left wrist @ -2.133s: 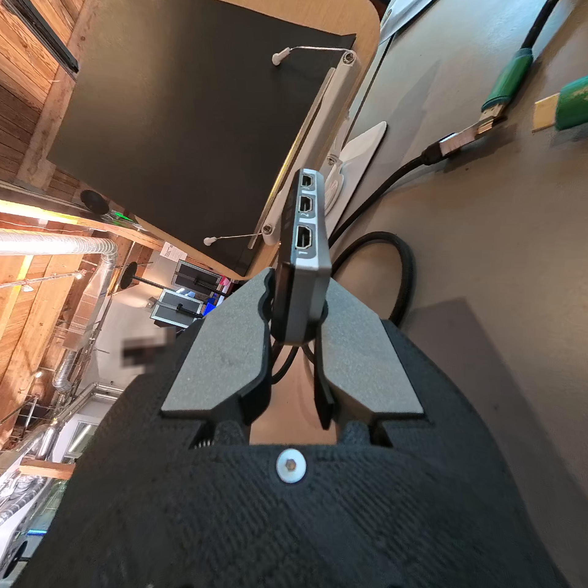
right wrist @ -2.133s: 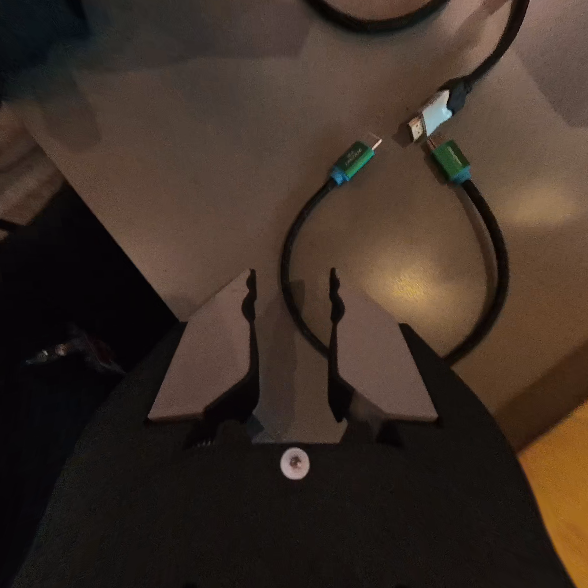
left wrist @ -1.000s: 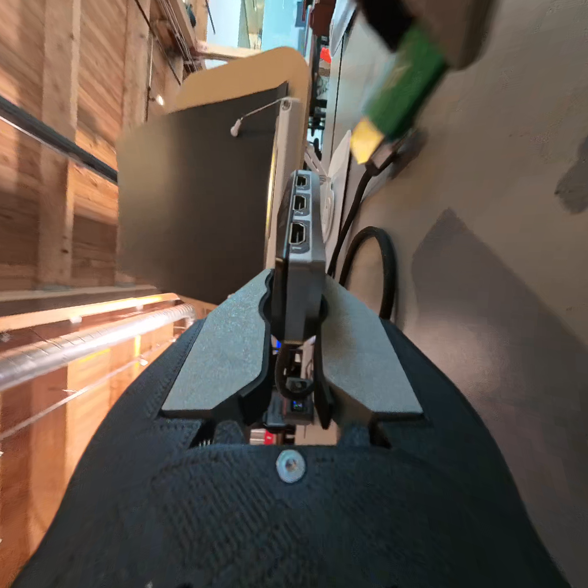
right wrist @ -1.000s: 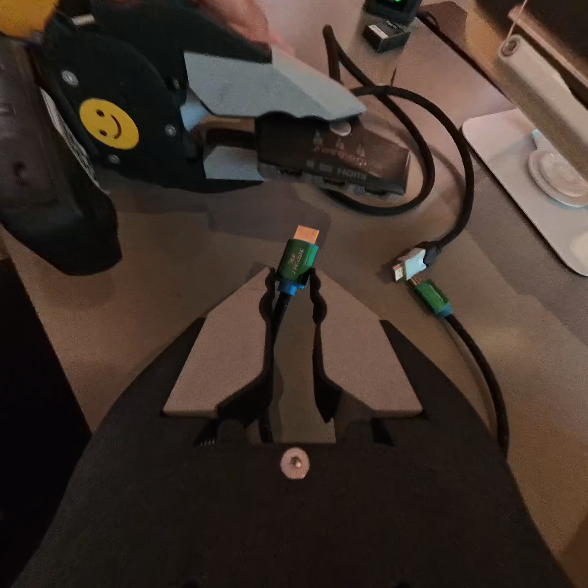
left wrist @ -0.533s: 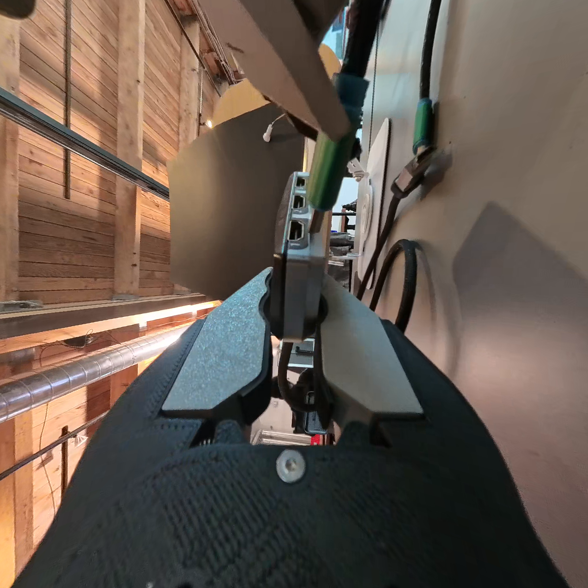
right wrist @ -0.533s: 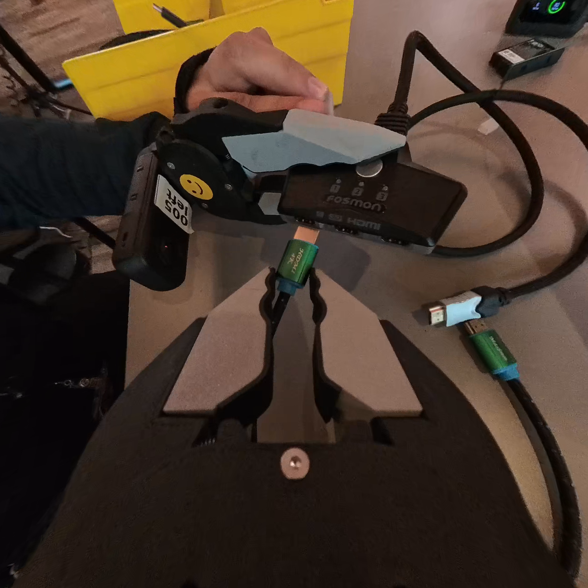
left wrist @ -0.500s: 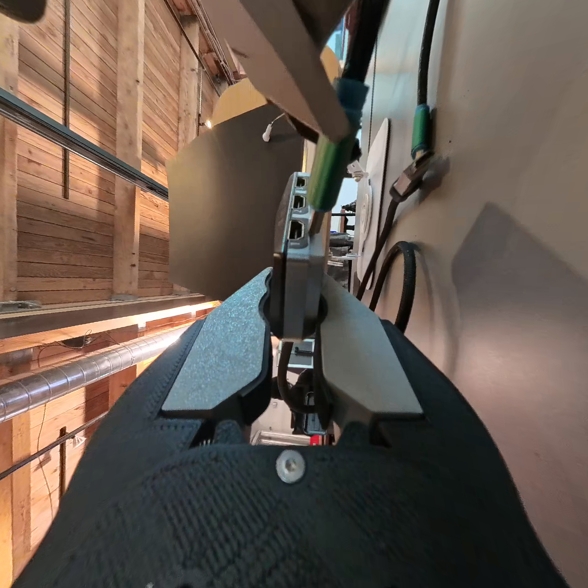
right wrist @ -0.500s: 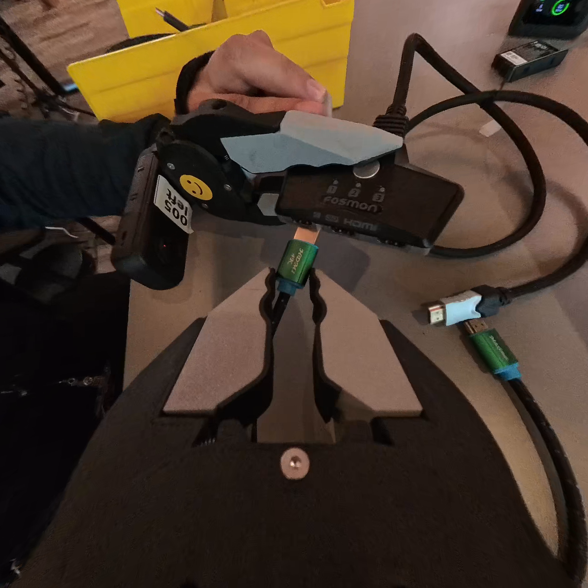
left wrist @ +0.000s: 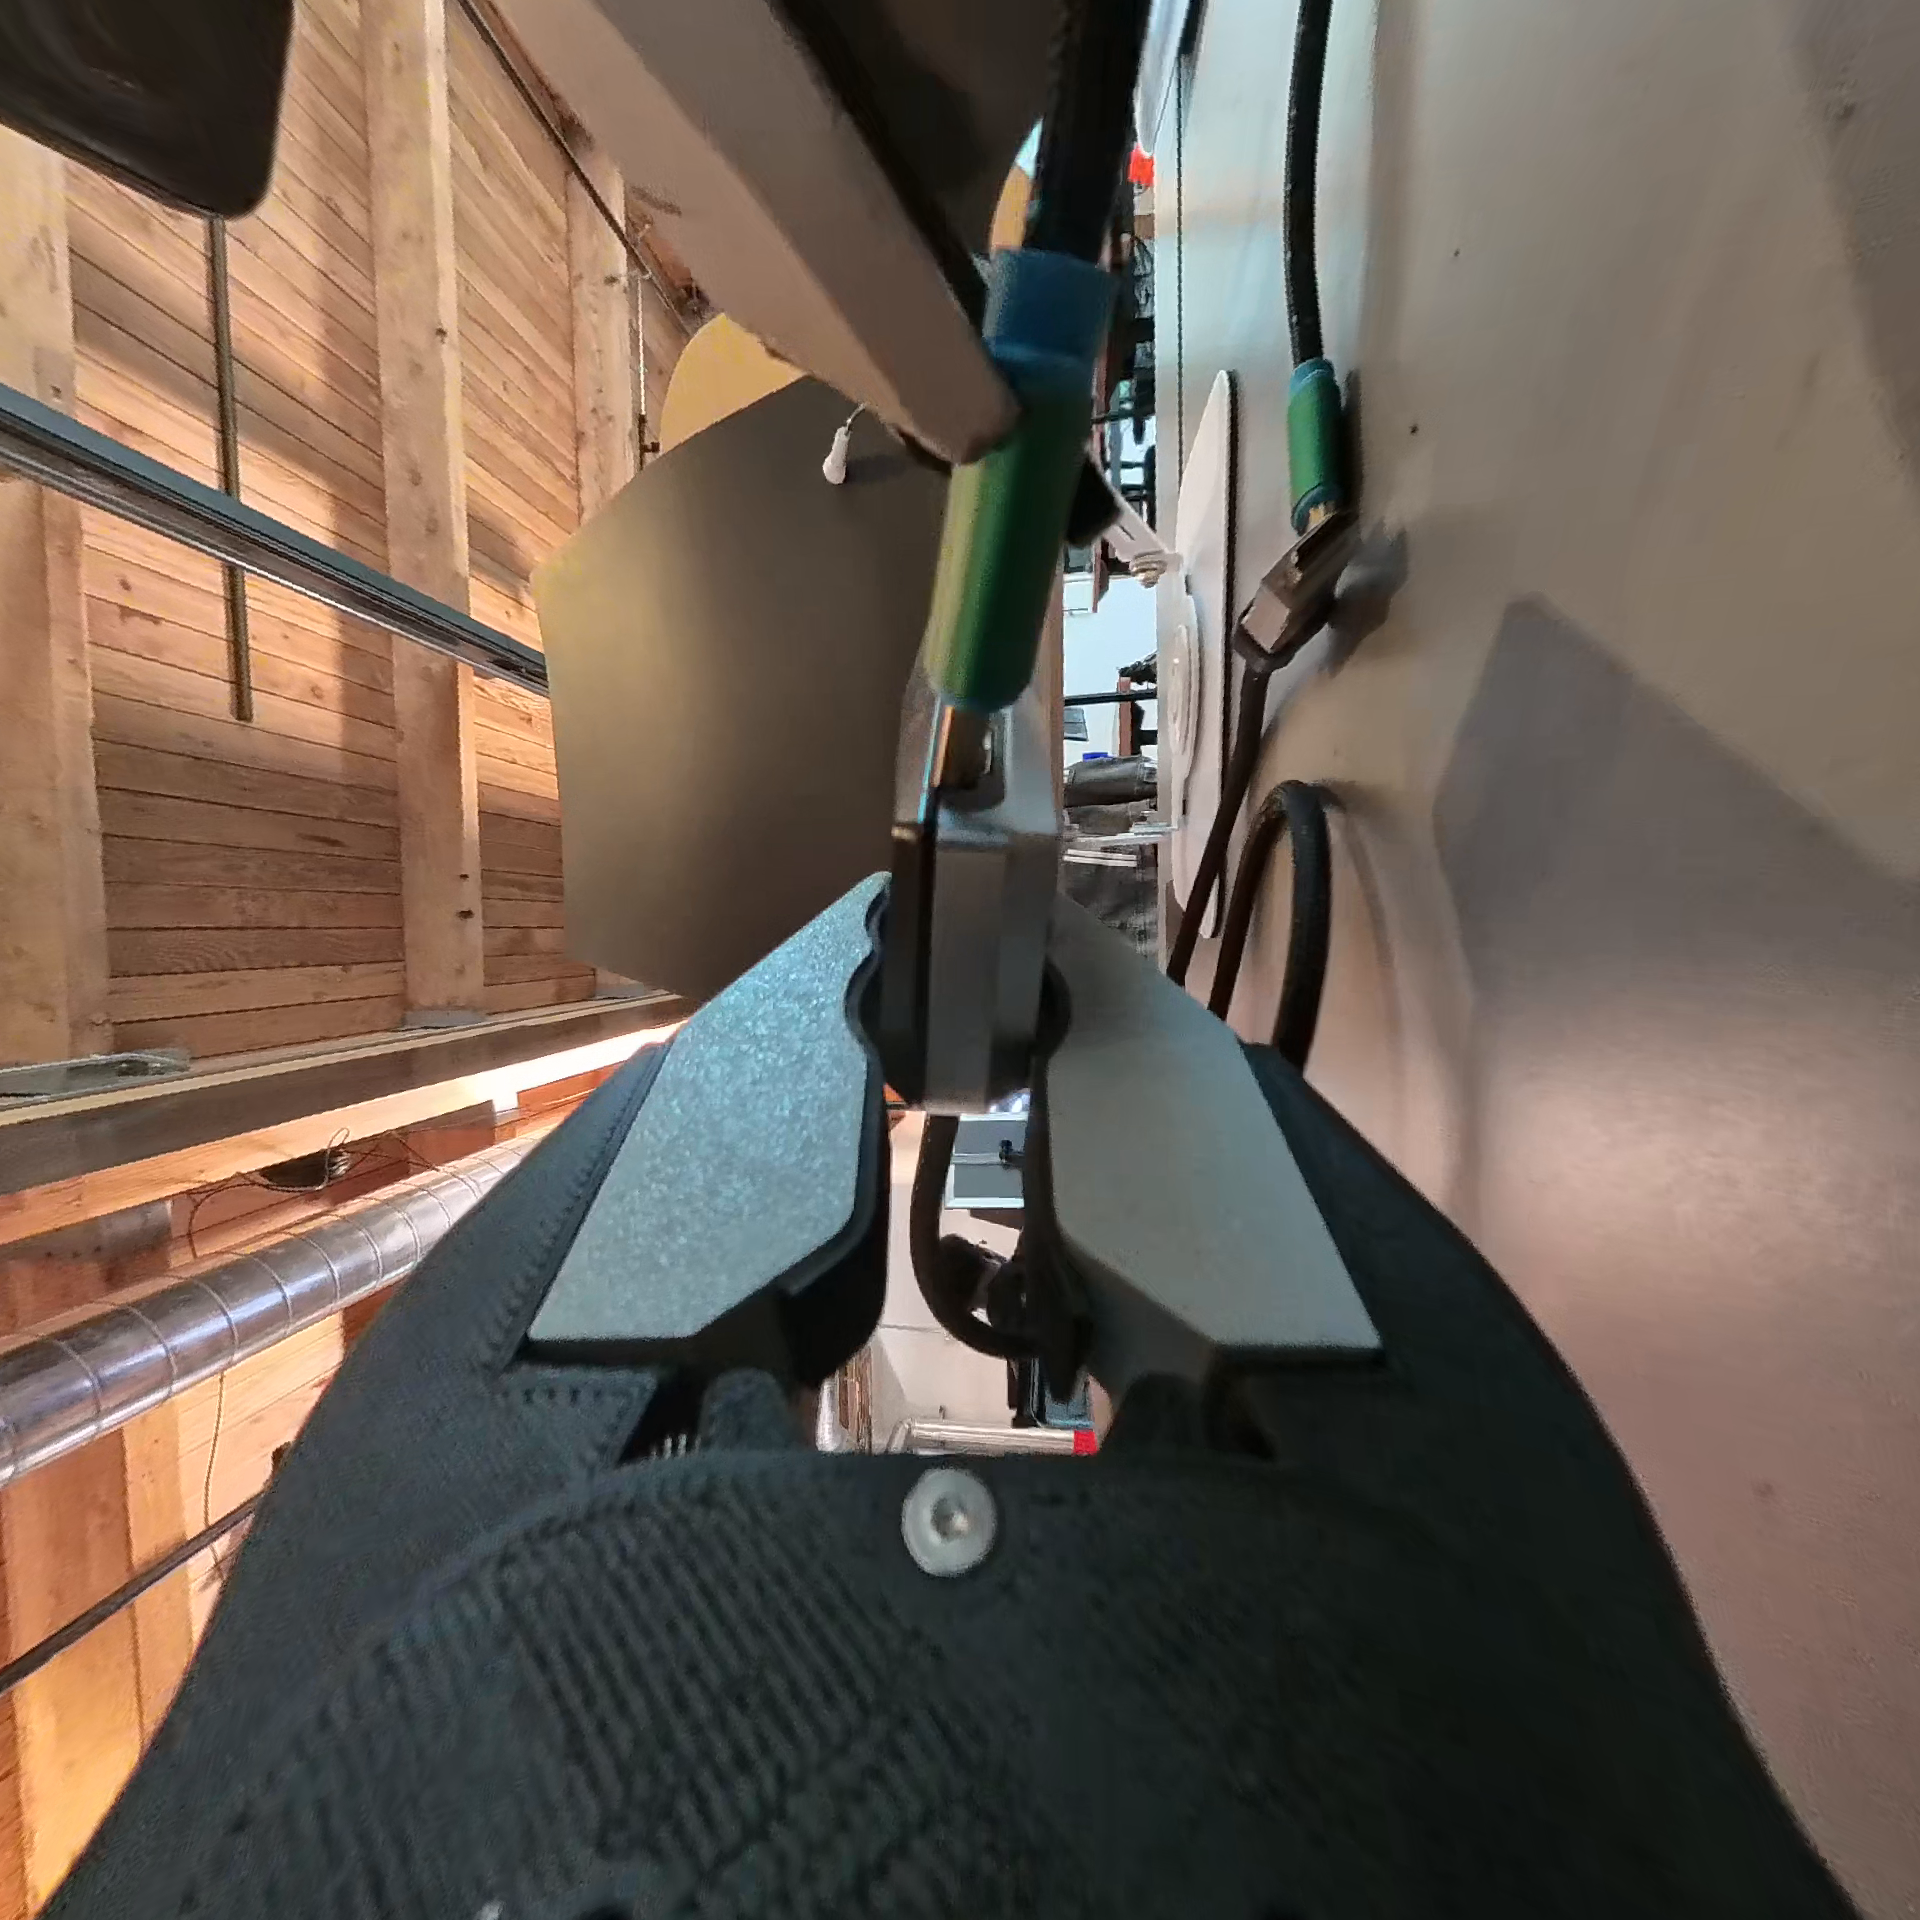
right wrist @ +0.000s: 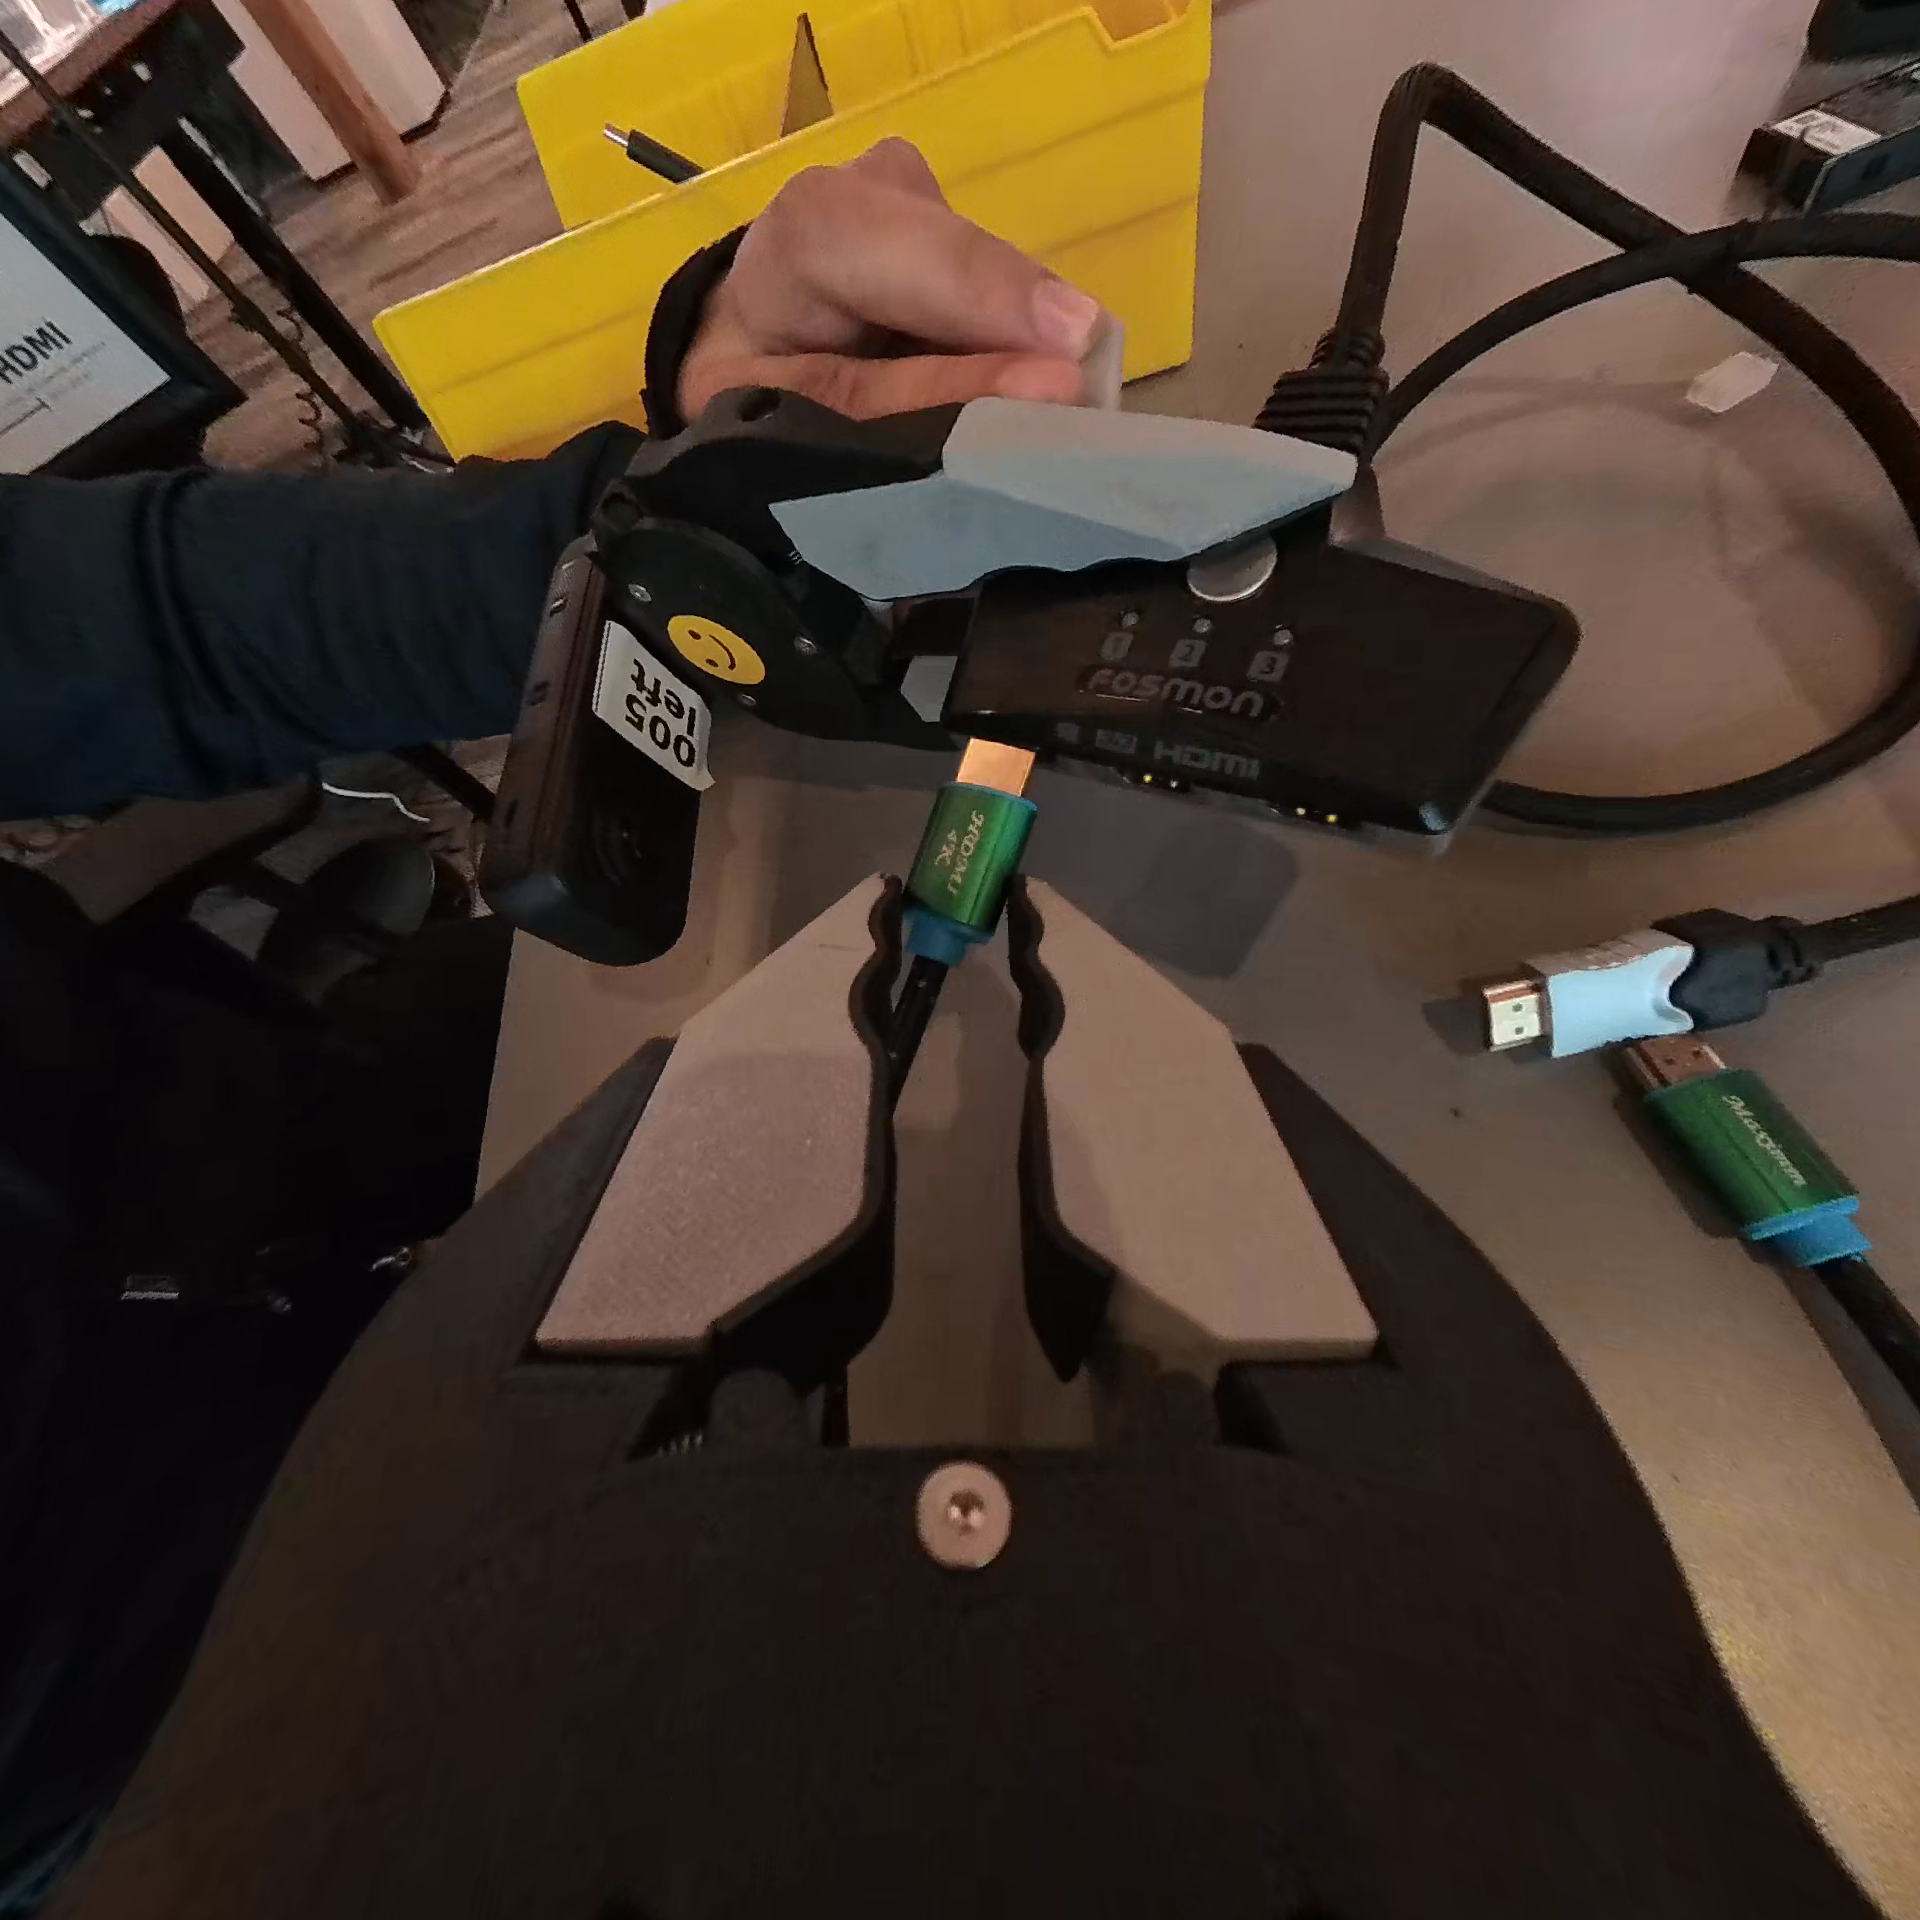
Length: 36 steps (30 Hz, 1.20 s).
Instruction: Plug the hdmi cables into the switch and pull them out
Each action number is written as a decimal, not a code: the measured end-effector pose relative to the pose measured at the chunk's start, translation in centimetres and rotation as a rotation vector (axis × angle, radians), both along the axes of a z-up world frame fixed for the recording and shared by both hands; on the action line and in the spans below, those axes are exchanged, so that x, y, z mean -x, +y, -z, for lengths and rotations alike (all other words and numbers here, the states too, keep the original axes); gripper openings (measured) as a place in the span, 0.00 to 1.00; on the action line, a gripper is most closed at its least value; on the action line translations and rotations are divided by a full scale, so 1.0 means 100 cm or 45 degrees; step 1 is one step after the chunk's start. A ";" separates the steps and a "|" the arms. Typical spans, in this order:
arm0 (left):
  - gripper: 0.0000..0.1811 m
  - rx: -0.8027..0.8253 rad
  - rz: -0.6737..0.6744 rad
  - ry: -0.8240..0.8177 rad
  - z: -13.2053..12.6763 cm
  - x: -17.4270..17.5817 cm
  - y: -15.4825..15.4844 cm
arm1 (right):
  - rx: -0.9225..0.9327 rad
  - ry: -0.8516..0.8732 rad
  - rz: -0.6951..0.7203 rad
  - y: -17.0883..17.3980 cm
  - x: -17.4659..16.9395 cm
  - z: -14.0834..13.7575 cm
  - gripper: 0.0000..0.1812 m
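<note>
My left gripper is shut on one end of the black HDMI switch and holds it level above the grey table. The right wrist view shows the switch with the left gripper's upper finger on top. My right gripper is shut on a green HDMI plug. Its gold tip sits at the mouth of the port nearest the left gripper, with most of the metal showing. The left wrist view shows the same plug meeting the switch edge.
A second green plug and a white-and-black plug lie on the table to the right. The switch's thick braided cable loops behind. A yellow bin stands at the back. A person's hand holds the left gripper. Spacing between my two grippers at the tips: around 9 cm.
My right gripper picked the green plug off the table and carried it up to the switch. In the last half second the tip closed onto the port. The left gripper kept its hold.
</note>
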State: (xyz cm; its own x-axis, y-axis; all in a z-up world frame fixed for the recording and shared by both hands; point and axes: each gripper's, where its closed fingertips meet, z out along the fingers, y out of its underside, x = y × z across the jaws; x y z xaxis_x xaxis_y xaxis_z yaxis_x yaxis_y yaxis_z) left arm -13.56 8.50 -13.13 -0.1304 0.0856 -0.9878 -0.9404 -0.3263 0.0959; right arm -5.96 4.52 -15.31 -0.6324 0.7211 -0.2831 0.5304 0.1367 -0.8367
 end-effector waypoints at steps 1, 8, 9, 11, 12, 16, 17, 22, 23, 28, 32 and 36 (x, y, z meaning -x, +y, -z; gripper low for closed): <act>0.11 -0.003 -0.004 0.005 0.000 0.000 0.000 | 0.000 0.004 0.002 0.000 0.000 0.000 0.09; 0.11 -0.009 0.015 0.021 -0.002 -0.006 0.000 | 0.059 -0.016 -0.006 0.002 -0.003 -0.001 0.08; 0.11 -0.013 0.017 0.019 -0.003 -0.006 0.000 | 0.073 -0.020 -0.005 0.003 -0.003 -0.001 0.07; 0.11 -0.007 0.014 0.010 -0.002 -0.005 0.000 | 0.086 -0.026 0.004 0.003 -0.002 0.000 0.07; 0.11 0.001 0.012 0.005 -0.001 -0.005 0.000 | 0.081 -0.029 0.006 0.004 -0.001 0.001 0.06; 0.11 0.002 0.019 0.018 0.000 -0.007 0.001 | 0.114 -0.056 -0.009 0.002 -0.002 0.002 0.06; 0.11 -0.001 0.022 0.015 -0.001 -0.007 0.001 | 0.143 -0.070 -0.011 0.002 -0.003 0.002 0.06; 0.11 -0.008 0.034 0.046 -0.002 -0.011 0.001 | 0.257 -0.149 -0.039 0.000 -0.005 0.003 0.05; 0.11 -0.009 0.034 0.050 -0.002 -0.011 0.001 | 0.269 -0.158 -0.040 0.000 -0.005 0.003 0.05; 0.11 -0.032 0.040 0.058 -0.006 -0.013 0.000 | 0.398 -0.213 -0.058 -0.001 -0.007 0.000 0.05; 0.11 -0.055 0.063 0.068 -0.010 -0.019 0.000 | 0.588 -0.324 -0.103 -0.004 -0.012 -0.003 0.04; 0.11 -0.076 0.062 0.139 -0.014 -0.024 0.000 | 0.686 -0.392 -0.135 -0.006 -0.015 -0.004 0.04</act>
